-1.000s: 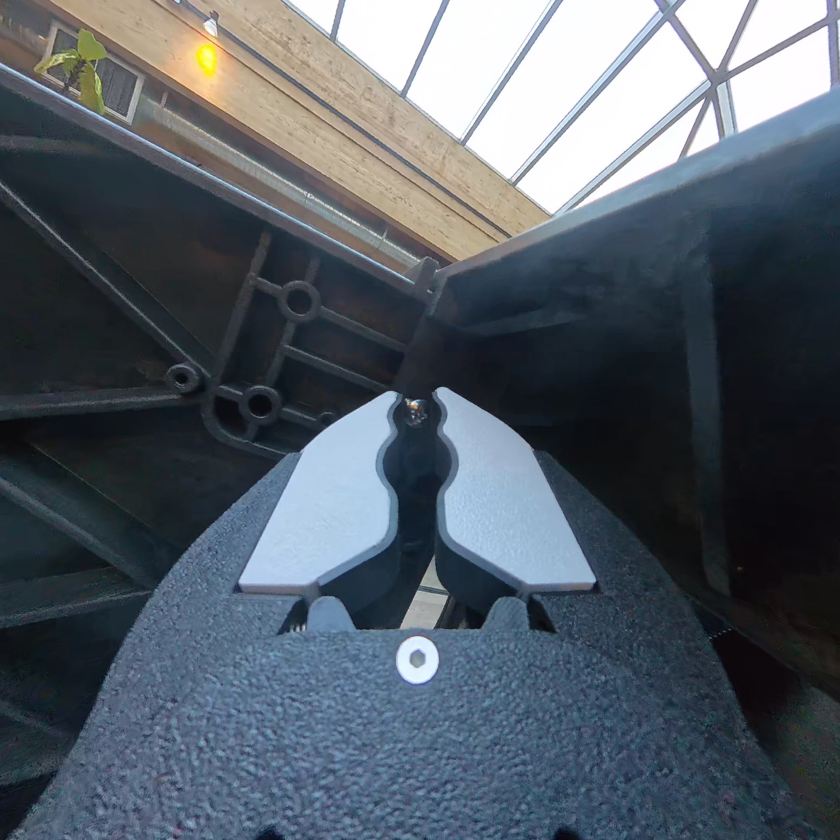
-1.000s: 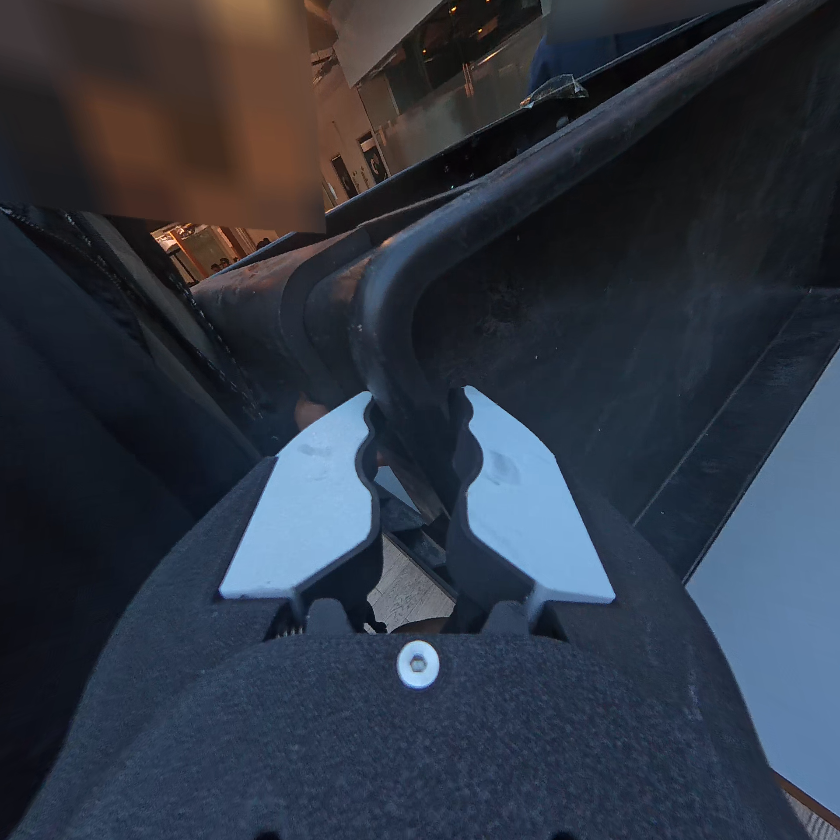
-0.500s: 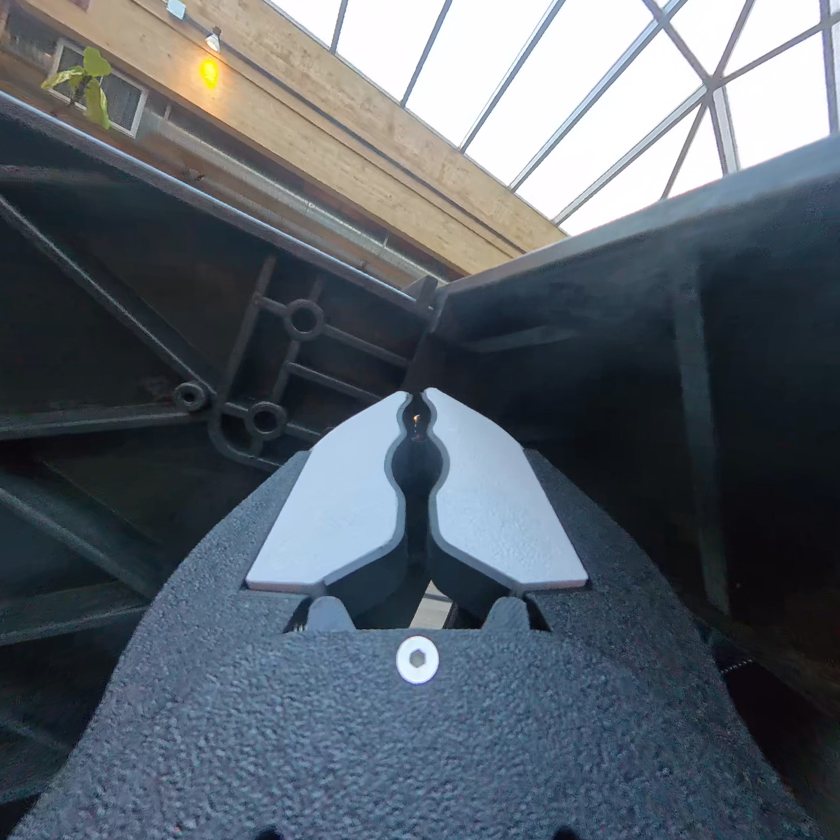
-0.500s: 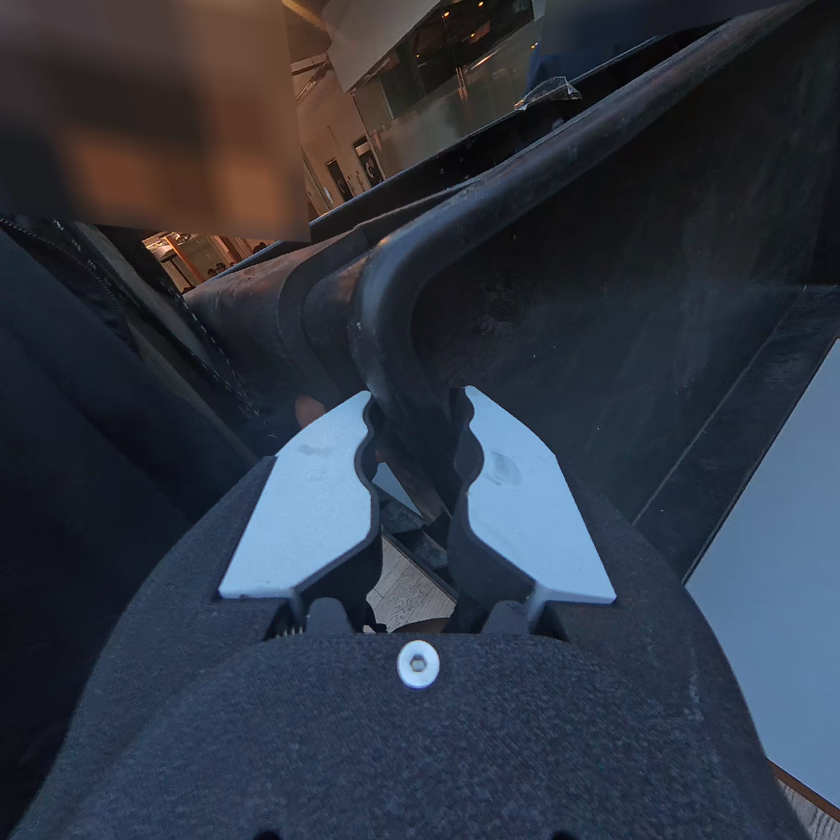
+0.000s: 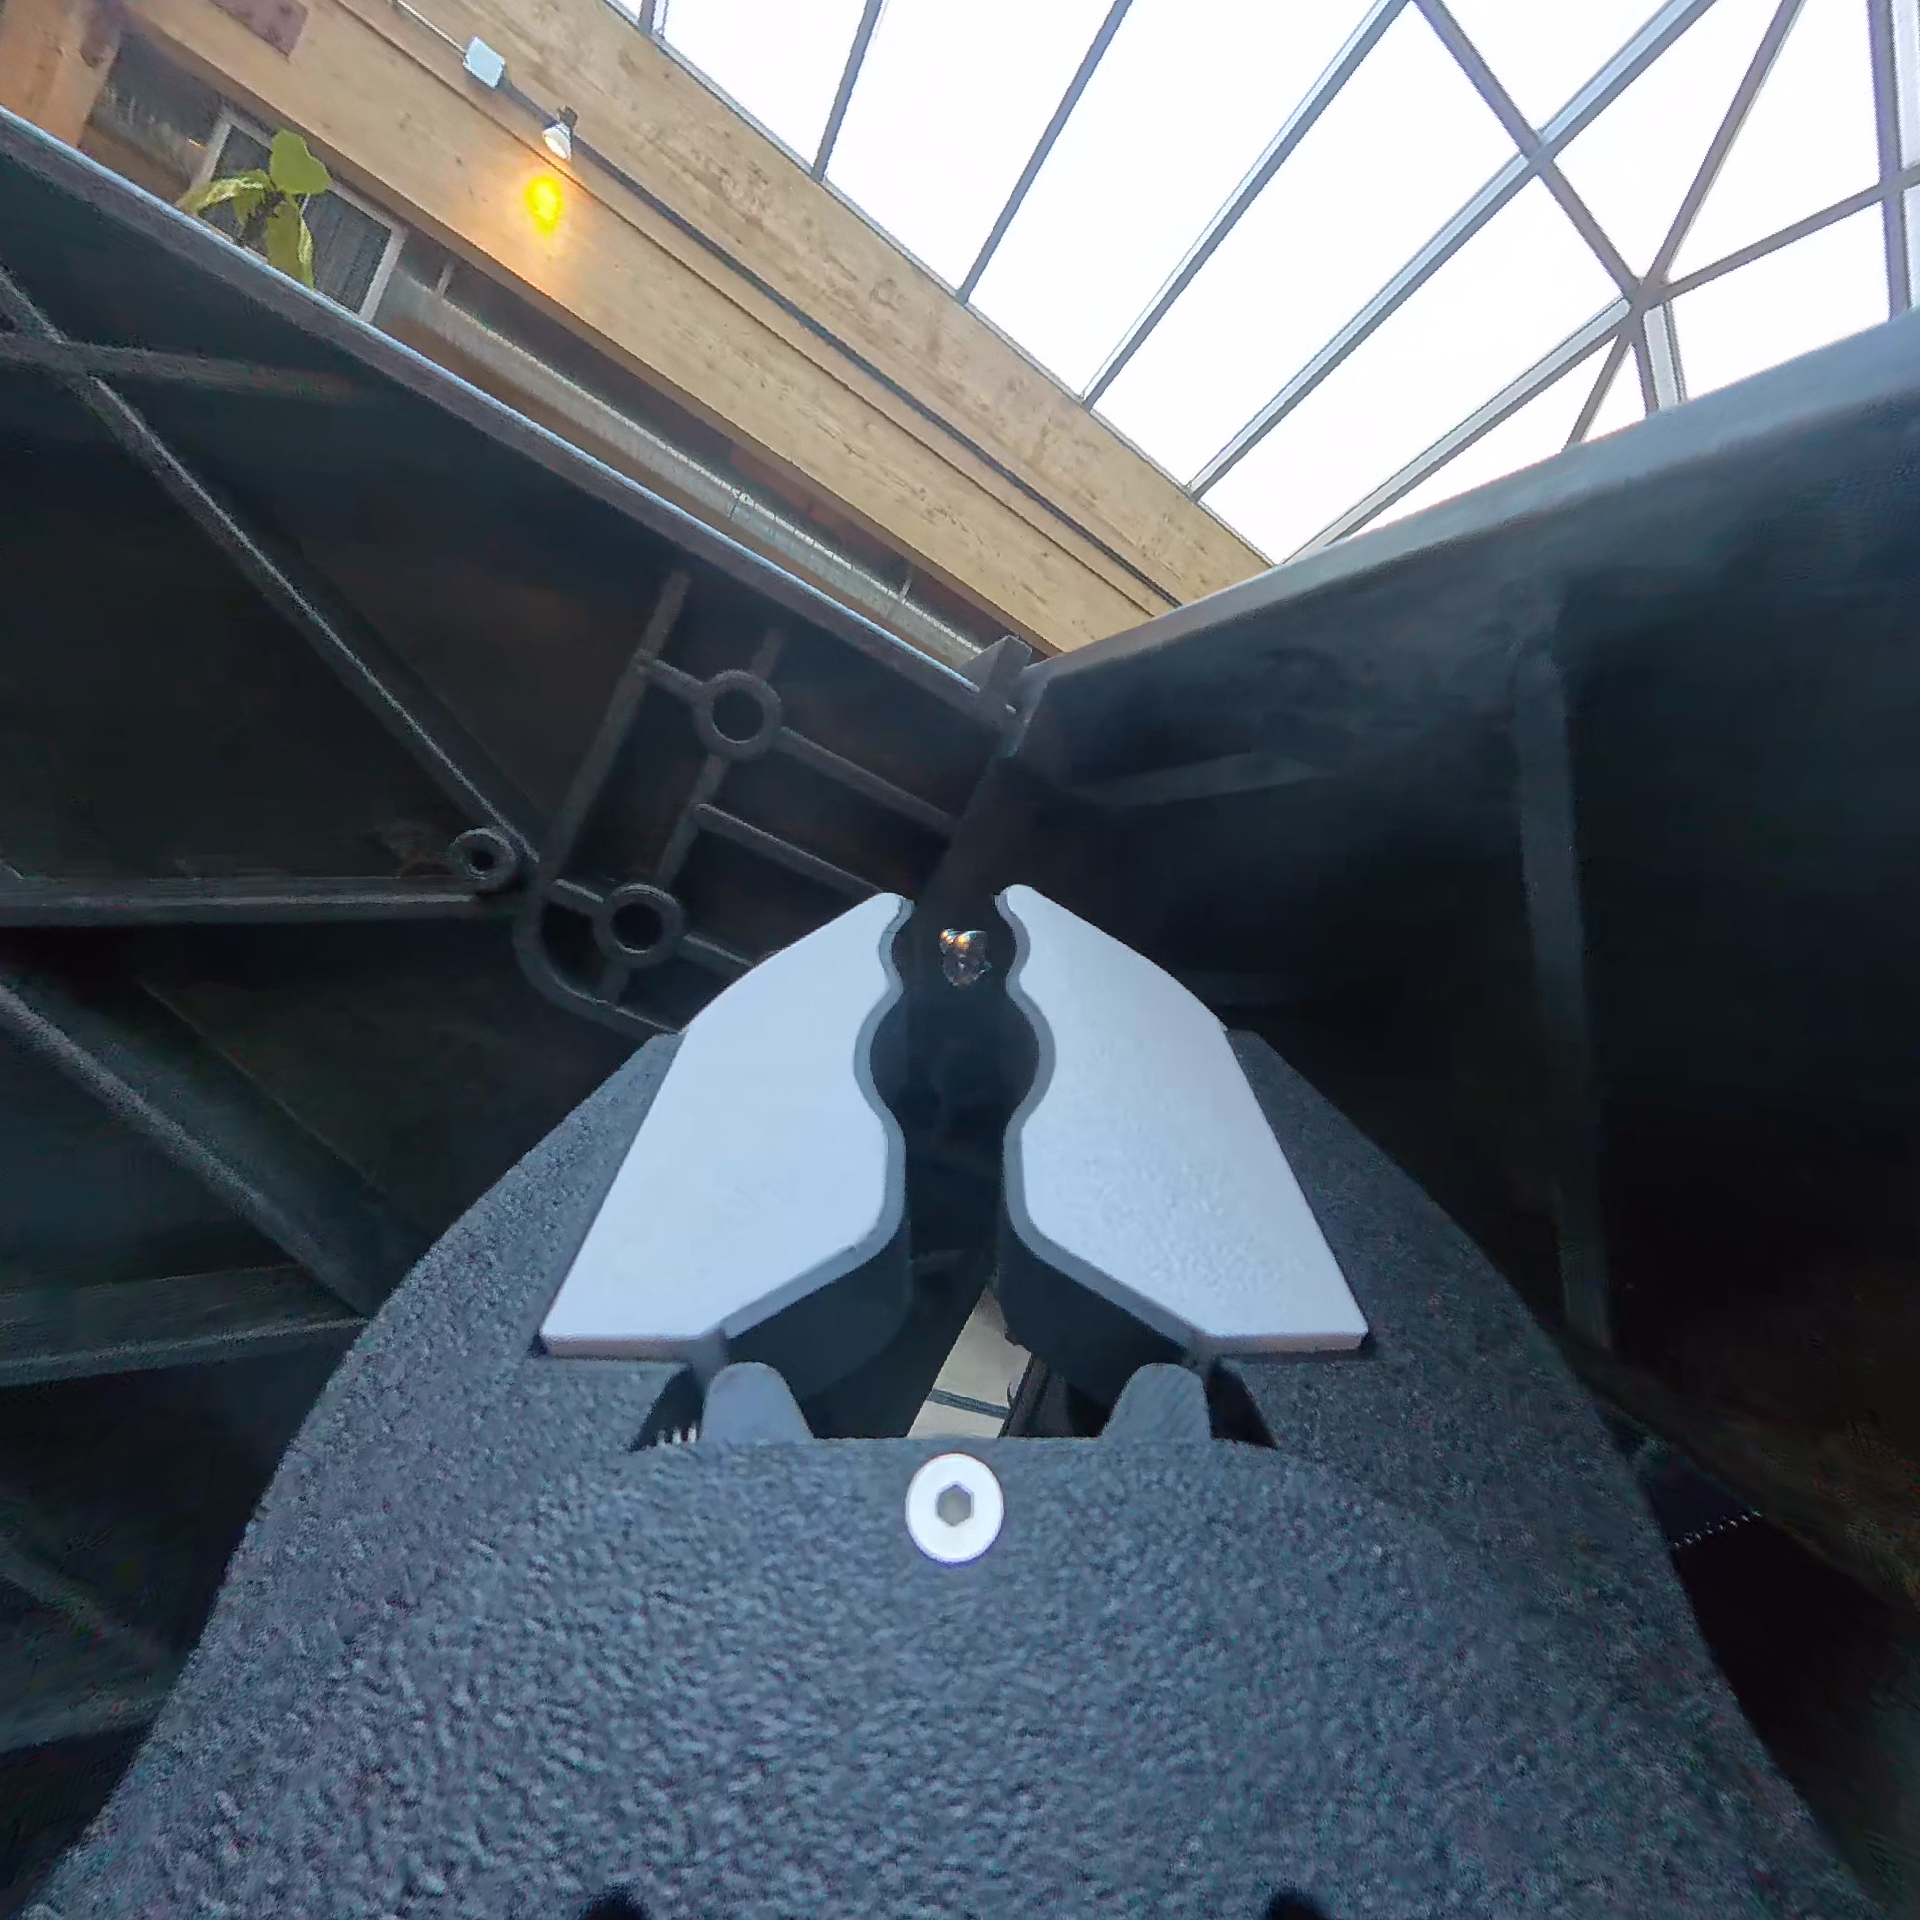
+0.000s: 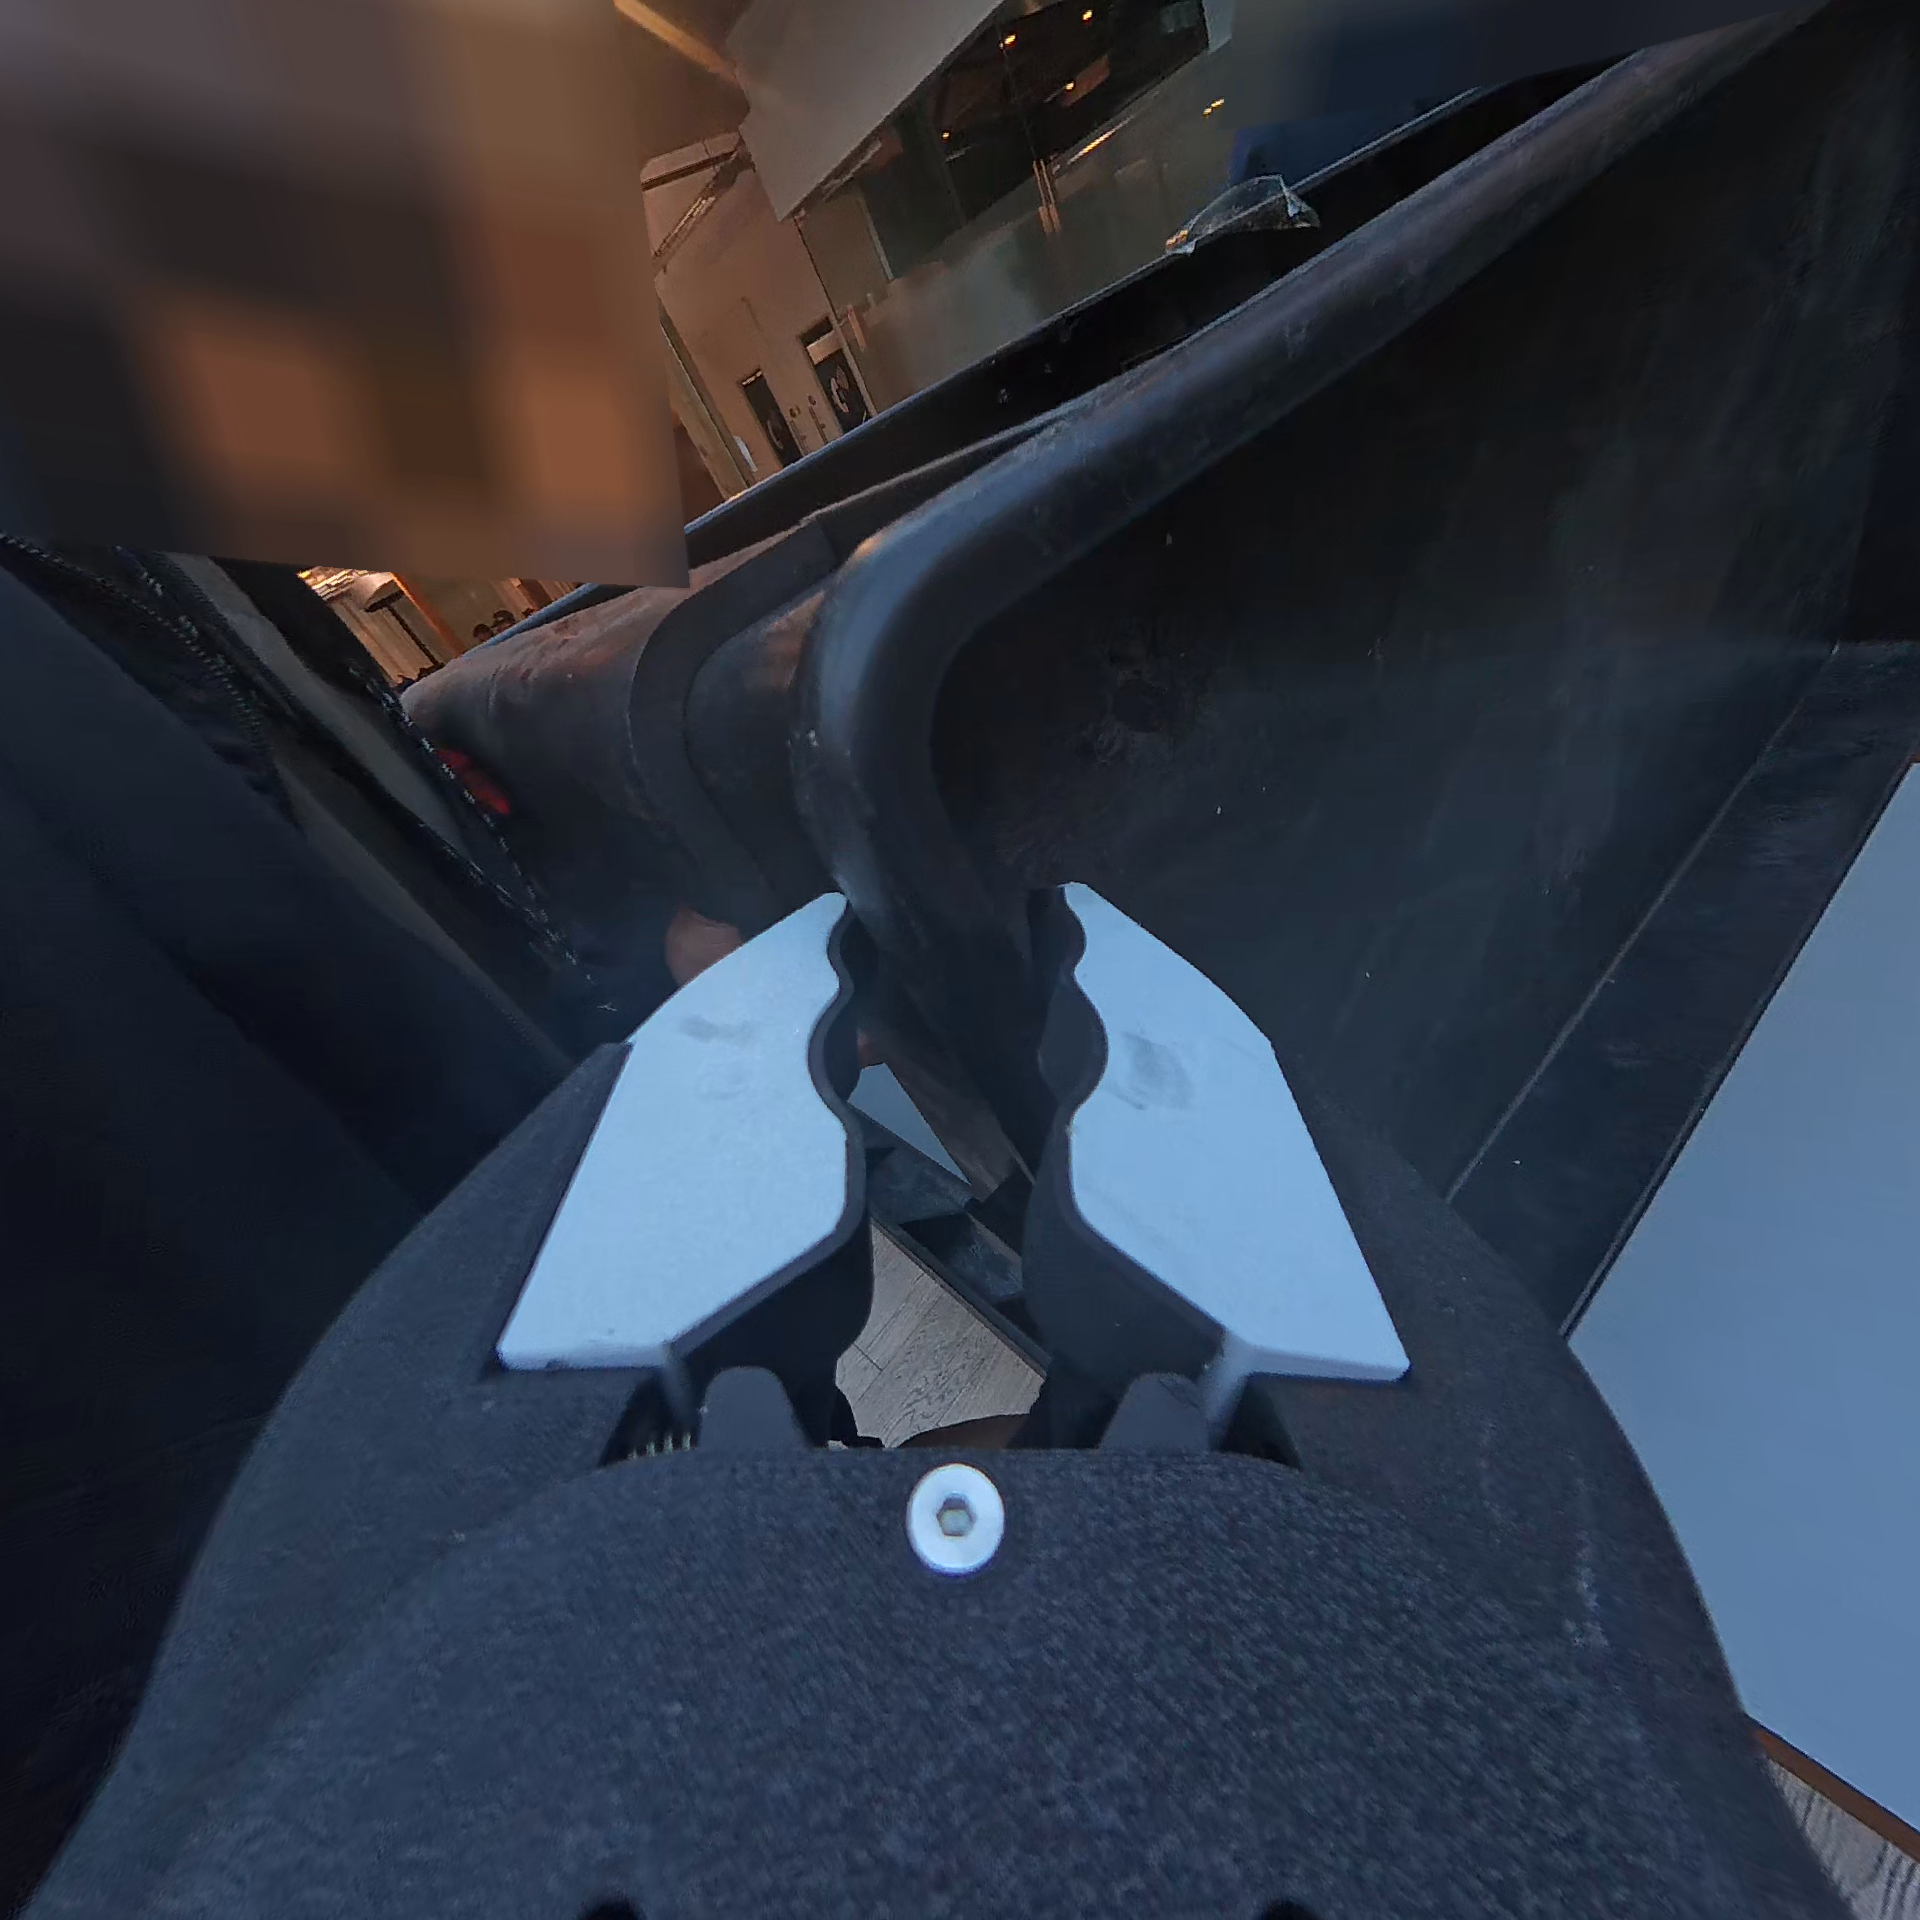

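My left gripper points upward at the ribbed underside of a black plastic shell. It is shut on a thin black strut that bears a small metal screw between the fingertips. A second black panel meets the strut on the right. My right gripper is shut on the rounded black rim of a dark panel; the rim runs down between the two fingers.
A glass roof and a wooden wall with a lamp show above the left gripper. A person's dark zipped jacket fills the left of the right wrist view. A grey surface lies right, wood floor below. Spacing between my two grippers at the tips: around 11 cm. To the black plastic shell: left tips about 6 cm, right tips about 12 cm.
The left wrist view has tilted, showing more of the roof. The left fingers narrowed half a second ago and now stand slightly wider around the strut. The right gripper keeps its hold, barely moved.
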